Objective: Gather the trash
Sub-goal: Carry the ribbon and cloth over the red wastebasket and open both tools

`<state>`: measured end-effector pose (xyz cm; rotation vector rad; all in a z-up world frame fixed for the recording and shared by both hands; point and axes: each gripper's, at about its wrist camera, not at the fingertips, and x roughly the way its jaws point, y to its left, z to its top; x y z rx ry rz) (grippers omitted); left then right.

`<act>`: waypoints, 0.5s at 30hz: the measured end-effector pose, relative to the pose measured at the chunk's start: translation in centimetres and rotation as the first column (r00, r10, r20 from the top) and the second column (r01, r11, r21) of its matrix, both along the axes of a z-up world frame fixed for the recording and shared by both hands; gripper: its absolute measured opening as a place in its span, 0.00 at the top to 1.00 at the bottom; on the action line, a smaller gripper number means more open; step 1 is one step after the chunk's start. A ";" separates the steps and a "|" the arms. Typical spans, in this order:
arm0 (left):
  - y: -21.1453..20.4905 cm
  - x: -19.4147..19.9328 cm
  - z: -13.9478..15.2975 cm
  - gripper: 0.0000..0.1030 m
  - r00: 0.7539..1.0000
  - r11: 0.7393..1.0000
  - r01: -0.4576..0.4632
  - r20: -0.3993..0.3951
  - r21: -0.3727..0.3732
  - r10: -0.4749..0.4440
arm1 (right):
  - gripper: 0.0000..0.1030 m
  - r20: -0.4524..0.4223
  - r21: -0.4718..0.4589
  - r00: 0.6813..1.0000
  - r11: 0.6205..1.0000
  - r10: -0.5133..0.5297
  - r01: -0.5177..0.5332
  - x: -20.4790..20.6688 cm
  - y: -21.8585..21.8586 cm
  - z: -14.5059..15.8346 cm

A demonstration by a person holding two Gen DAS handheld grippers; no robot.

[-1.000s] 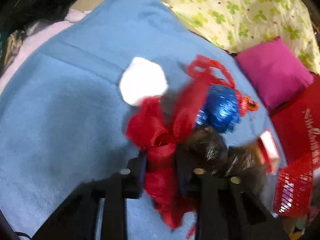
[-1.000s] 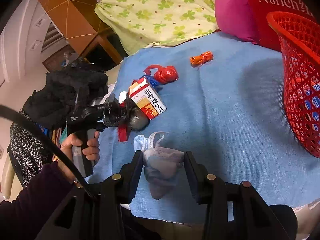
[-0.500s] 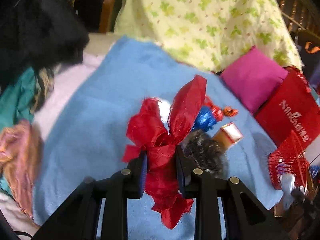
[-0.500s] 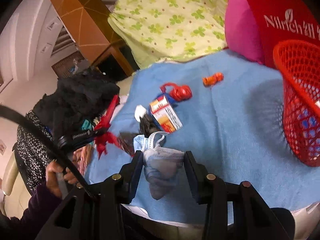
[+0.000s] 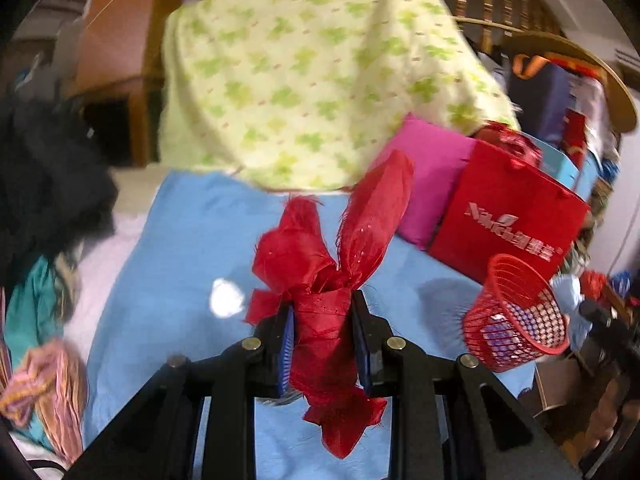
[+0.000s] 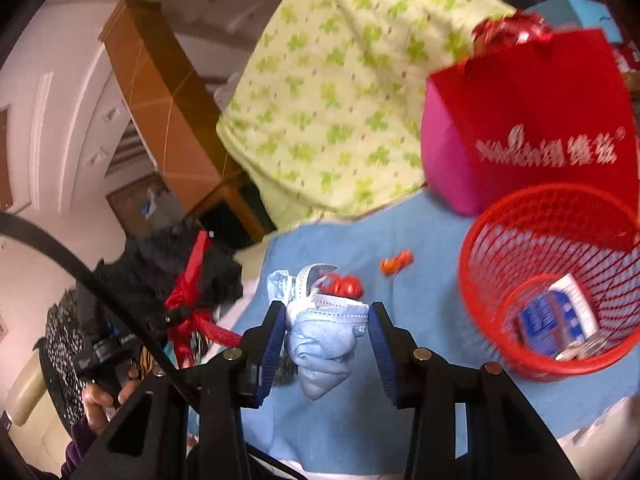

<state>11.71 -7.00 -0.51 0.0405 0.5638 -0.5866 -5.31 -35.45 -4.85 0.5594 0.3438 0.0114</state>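
Left tongs (image 5: 323, 334) clench a red ribbon bow (image 5: 328, 264), right tongs (image 6: 327, 334) a crumpled face mask (image 6: 326, 332); red basket (image 6: 500, 240) stands near the blue blanket's (image 6: 432, 292) edge.

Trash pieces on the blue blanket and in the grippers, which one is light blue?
The crumpled face mask clamped in the right gripper. The ribbon in the left gripper is red; the scrap on the blanket is orange.

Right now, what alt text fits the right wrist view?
The right gripper clamps a crumpled blue mask above a blue cloth. A red basket with a packet inside sits at right; a red bag stands behind it. At left, the left gripper holds a red ribbon.
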 end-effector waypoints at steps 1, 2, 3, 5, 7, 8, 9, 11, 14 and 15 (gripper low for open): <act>-0.7 -0.5 0.4 0.73 1.000 1.000 0.009 0.010 0.011 -0.009 | 0.56 0.019 -0.003 1.000 1.000 -0.018 0.018 -0.8 -0.5 0.6; -1.8 -1.1 0.8 0.73 1.000 0.999 0.020 0.024 0.030 -0.021 | 0.56 0.034 -0.005 0.999 1.000 -0.029 0.029 -1.4 -0.8 1.1; -2.6 -1.5 1.0 0.73 0.999 0.999 0.027 0.035 0.045 -0.029 | 0.56 0.044 -0.006 0.998 0.999 -0.036 0.036 -1.8 -1.1 1.5; -4.7 -2.6 1.4 0.73 0.996 0.995 0.046 0.073 0.090 -0.053 | 0.56 0.071 -0.004 0.996 0.998 -0.058 0.058 -3.0 -1.7 2.3; -6.5 -3.5 1.6 0.73 0.993 0.990 0.068 0.090 0.121 -0.079 | 0.56 0.093 0.000 0.993 0.997 -0.074 0.075 -3.8 -2.3 2.9; -7.4 -3.9 1.7 0.73 0.991 0.988 0.086 0.091 0.131 -0.098 | 0.56 0.102 0.000 0.991 0.997 -0.083 0.083 -4.2 -2.6 3.1; -8.0 -4.2 1.7 0.73 0.990 0.986 0.099 0.091 0.137 -0.112 | 0.56 0.111 -0.001 0.990 0.996 -0.092 0.093 -4.6 -2.9 3.3; -9.9 -4.8 1.7 0.73 0.986 0.980 0.121 0.094 0.159 -0.138 | 0.56 0.123 0.003 0.986 0.994 -0.109 0.109 -5.2 -3.6 3.6; -12.3 -5.9 1.7 0.73 0.980 0.969 0.150 0.104 0.195 -0.173 | 0.56 0.136 0.013 0.981 0.990 -0.140 0.139 -6.2 -4.6 3.8; -13.0 -6.0 1.6 0.73 0.978 0.967 0.159 0.104 0.201 -0.182 | 0.56 0.140 0.016 0.979 0.989 -0.150 0.150 -6.5 -4.9 3.8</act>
